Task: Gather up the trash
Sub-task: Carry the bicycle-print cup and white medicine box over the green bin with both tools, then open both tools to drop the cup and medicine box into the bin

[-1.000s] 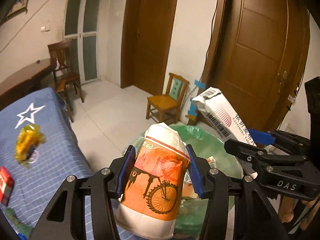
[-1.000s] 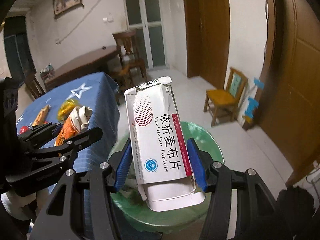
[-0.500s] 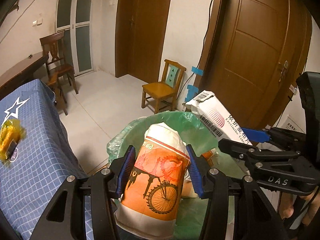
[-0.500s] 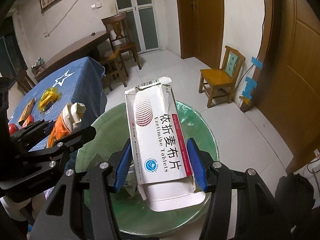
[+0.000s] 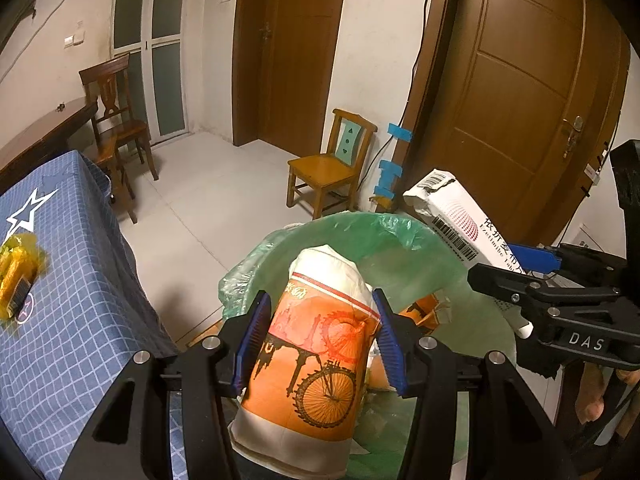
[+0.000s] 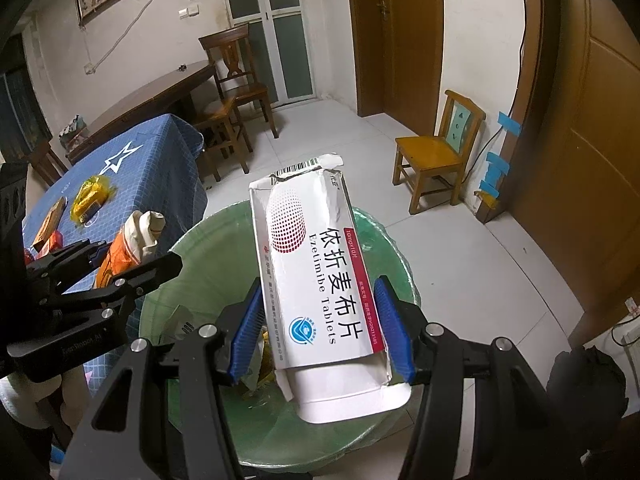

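My left gripper (image 5: 320, 340) is shut on an orange paper cup with a bicycle print (image 5: 316, 360), held over the bin lined with a green bag (image 5: 384, 232). My right gripper (image 6: 322, 332) is shut on a white tablet box (image 6: 316, 276), also held over the bin (image 6: 224, 240). The box also shows in the left wrist view (image 5: 456, 220), and the cup in the right wrist view (image 6: 128, 244). Some trash lies inside the bin. A yellow wrapper (image 5: 16, 276) and small packets (image 6: 50, 228) lie on the blue table.
The blue checked table (image 5: 72, 320) stands left of the bin. A small wooden chair (image 5: 328, 172) stands by the wall beyond it, next to a brown door (image 5: 520, 92). A dark chair (image 6: 236, 88) and dark wooden table (image 6: 160, 96) stand further back.
Both grippers have moved from beside the table to over the bin, still holding the cup and the box. The bin now fills more of both views.
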`<state>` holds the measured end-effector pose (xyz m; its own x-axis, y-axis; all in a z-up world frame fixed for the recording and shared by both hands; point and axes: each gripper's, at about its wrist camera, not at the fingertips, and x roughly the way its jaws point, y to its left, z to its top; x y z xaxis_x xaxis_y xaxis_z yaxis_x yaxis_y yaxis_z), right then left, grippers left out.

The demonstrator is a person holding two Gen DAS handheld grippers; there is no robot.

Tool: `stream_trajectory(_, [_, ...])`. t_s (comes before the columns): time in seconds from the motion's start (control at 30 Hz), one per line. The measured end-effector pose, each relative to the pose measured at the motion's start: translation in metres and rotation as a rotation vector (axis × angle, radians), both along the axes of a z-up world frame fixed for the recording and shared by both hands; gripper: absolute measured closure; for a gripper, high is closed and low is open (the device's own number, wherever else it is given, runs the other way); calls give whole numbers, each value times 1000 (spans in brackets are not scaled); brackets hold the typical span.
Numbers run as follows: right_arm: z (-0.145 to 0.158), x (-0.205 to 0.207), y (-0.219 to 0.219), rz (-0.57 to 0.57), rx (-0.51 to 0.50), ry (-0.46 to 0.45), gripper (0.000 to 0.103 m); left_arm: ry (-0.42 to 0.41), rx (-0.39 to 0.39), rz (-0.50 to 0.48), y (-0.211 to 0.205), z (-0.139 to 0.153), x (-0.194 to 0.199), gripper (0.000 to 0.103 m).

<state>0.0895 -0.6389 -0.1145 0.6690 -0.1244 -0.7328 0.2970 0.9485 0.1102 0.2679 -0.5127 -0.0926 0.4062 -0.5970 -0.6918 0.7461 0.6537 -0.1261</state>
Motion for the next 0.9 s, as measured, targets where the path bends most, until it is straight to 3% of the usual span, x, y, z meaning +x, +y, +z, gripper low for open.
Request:
stream_trajectory(0.47, [1,0,0,2,4,-7,47,-2,6,9,-1,0,-2,50])
stream_trajectory(0.6, [1,-1,2,-5,22,-28,37,-5,16,22,-1,-1,-1,39])
stream_trajectory(0.9, [2,-3,2,-13,26,-42,37,-8,25,36,2,-3,0,37])
